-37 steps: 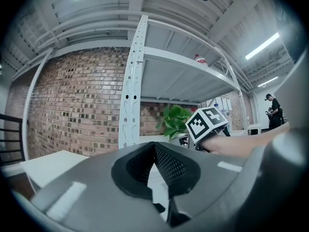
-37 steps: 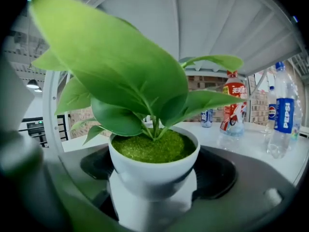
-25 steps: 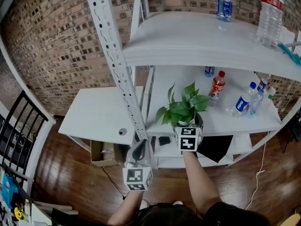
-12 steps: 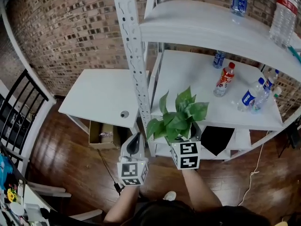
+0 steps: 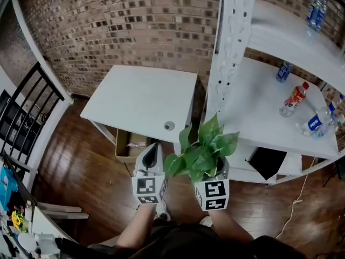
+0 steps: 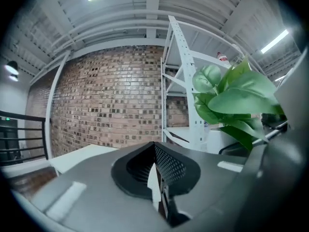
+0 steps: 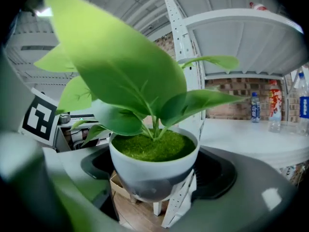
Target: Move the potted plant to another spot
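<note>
My right gripper (image 5: 211, 171) fingers pinching the plant (image 5: 200, 156) by its white pot, plant up in the air over the floor (image 5: 86, 171), near the table's (image 5: 140, 96) front corner, beside the shelf (image 5: 259, 109), my left gripper (image 5: 152, 154) fingers pressed together, empty

Brick wall (image 5: 135, 20) behind white table (image 5: 140, 96) and shelf rack (image 5: 253, 109); wooden floor (image 5: 81, 171).

White table (image 5: 143, 99) with a round grommet (image 5: 169, 125), set against a brick wall (image 5: 124, 20) and beside a white rack (image 5: 229, 47). The rack's middle shelf (image 5: 253, 112) bears a red bottle (image 5: 294, 99) and clear bottles (image 5: 314, 124). Cardboard box (image 5: 131, 143) under the table, on wood floor (image 5: 81, 182). Black railing (image 5: 24, 112) at left.
</note>
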Tool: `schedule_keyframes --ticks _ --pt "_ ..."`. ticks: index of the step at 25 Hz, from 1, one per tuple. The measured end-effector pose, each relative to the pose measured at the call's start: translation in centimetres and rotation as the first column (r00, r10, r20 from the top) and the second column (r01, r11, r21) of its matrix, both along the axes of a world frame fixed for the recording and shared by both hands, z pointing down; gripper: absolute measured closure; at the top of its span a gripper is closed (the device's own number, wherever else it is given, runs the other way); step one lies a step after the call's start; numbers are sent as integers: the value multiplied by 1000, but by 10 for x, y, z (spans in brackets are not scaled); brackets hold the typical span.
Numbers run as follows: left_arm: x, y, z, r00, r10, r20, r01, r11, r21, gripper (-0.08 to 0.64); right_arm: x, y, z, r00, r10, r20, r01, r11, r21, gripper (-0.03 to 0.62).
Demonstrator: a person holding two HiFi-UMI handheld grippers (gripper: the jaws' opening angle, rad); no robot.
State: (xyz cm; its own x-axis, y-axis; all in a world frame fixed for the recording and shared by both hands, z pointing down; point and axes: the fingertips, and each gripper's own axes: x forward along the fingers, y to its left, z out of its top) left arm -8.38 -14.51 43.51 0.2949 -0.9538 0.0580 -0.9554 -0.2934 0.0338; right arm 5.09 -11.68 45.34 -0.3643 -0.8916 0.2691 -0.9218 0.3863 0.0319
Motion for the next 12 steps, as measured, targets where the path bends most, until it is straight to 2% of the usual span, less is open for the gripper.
schedule_keyframes --ticks 4,9,12 --pt "-60 -28 5 1000 -23 4 23 1000 4 548 -61 -42 12 1000 -15 8 15 1000 23 110" --pt "-119 -57 12 1000 -18 -2 18 1000 20 548 -122 -106 47 1000 19 -6 -19 999 47 110" --pt "-152 -72 22 1000 -23 -6 23 1000 -7 548 -156 -146 71 999 39 -15 -38 998 50 110"
